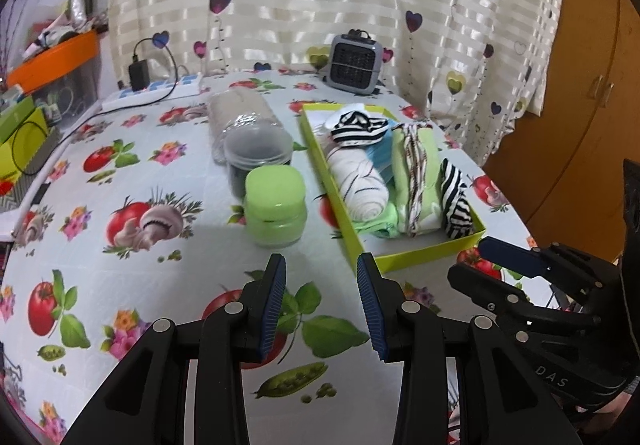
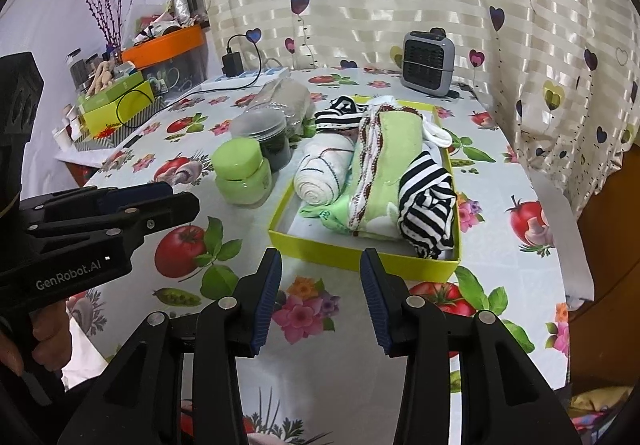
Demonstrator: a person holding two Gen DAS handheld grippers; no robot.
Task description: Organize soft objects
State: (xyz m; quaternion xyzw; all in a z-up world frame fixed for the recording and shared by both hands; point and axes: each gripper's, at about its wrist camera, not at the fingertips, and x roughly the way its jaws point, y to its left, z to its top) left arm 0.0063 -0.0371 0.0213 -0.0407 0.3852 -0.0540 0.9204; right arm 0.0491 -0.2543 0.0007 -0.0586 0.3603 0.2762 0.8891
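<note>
A shallow lime-green box (image 1: 424, 253) (image 2: 320, 247) lies on the table, holding soft things side by side: a rolled white cloth (image 1: 360, 181) (image 2: 320, 177), a folded green towel with patterned trim (image 1: 416, 181) (image 2: 392, 165), and black-and-white striped socks (image 1: 454, 201) (image 2: 428, 213), with another striped piece (image 1: 356, 127) at the far end. My left gripper (image 1: 322, 269) hovers open and empty just before the box's near left corner. My right gripper (image 2: 320, 261) stands open and empty in front of the box's near wall. Each gripper shows in the other's view, at the side.
A green-lidded jar (image 1: 276, 201) (image 2: 240, 177), a dark jar with clear lid (image 1: 256, 157) and a plastic-wrapped roll (image 1: 240, 113) stand left of the box. A small grey heater (image 1: 354, 63) and a power strip (image 1: 152, 93) sit at the back by the curtain. The table's edge falls away at right.
</note>
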